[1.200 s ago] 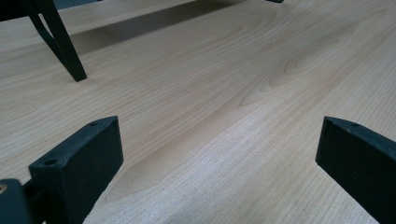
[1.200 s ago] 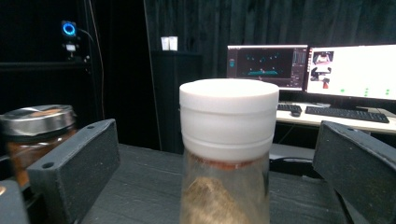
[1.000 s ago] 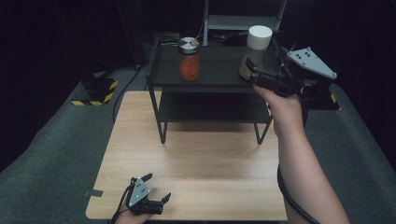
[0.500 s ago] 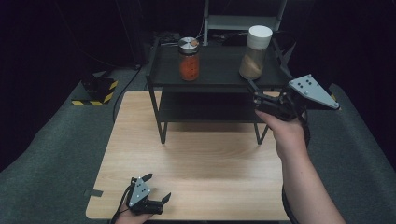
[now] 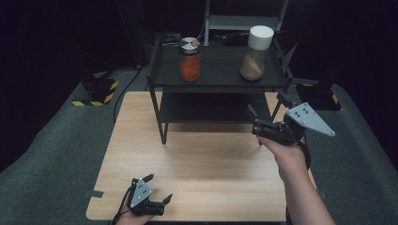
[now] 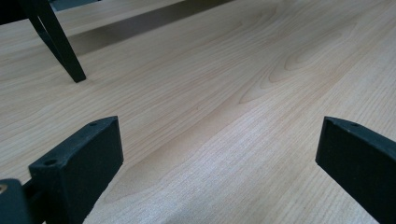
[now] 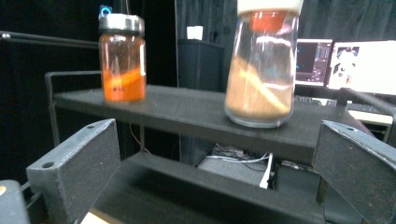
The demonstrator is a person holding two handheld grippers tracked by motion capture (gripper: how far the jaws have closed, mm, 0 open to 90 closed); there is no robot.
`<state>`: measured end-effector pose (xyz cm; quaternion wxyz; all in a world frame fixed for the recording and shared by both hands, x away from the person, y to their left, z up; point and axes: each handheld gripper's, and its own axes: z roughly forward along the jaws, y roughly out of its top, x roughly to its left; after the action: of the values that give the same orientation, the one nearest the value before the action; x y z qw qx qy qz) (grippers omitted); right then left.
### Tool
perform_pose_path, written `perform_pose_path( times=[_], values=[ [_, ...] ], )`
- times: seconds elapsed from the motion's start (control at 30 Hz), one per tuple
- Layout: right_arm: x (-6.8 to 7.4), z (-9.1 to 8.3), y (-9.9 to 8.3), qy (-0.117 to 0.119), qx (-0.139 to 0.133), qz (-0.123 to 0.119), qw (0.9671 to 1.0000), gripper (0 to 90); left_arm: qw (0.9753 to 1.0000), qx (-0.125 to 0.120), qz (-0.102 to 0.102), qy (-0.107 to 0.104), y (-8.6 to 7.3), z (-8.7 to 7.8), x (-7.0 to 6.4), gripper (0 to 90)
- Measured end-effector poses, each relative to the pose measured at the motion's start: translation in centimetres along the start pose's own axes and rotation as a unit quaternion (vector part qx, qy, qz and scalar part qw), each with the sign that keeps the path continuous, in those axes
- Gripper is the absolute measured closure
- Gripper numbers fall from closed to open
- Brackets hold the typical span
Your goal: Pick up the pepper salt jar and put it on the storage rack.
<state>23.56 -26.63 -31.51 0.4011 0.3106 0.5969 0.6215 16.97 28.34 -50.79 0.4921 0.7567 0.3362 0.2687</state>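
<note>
Right gripper (image 5: 265,107) (jaws wide, empty) is held at frame right, below white-lidded jar (image 5: 256,52); left gripper (image 5: 157,188), jaws spread, is rested lower left.

A pale wooden worktop (image 5: 211,164) carries a black two-tier shelf (image 5: 216,75). On its top tier stand an orange-filled jar (image 5: 190,59) and a white-lidded jar (image 5: 256,53) of, seemingly, brown powder.

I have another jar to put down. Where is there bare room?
Top shelf: free between the orange jar and the white-lidded jar. The table is bare between the shelf's legs and the left gripper.
</note>
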Motion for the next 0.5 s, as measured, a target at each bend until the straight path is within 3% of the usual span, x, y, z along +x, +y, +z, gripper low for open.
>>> perform_pose_path(
  times=[0.5],
  values=[
    [0.8,-1.8,-2.8,0.005,0.016,-0.007,0.9998,0.1,1.0,0.001,0.001,0.001,0.0,0.0,-0.1,0.9]
  ],
)
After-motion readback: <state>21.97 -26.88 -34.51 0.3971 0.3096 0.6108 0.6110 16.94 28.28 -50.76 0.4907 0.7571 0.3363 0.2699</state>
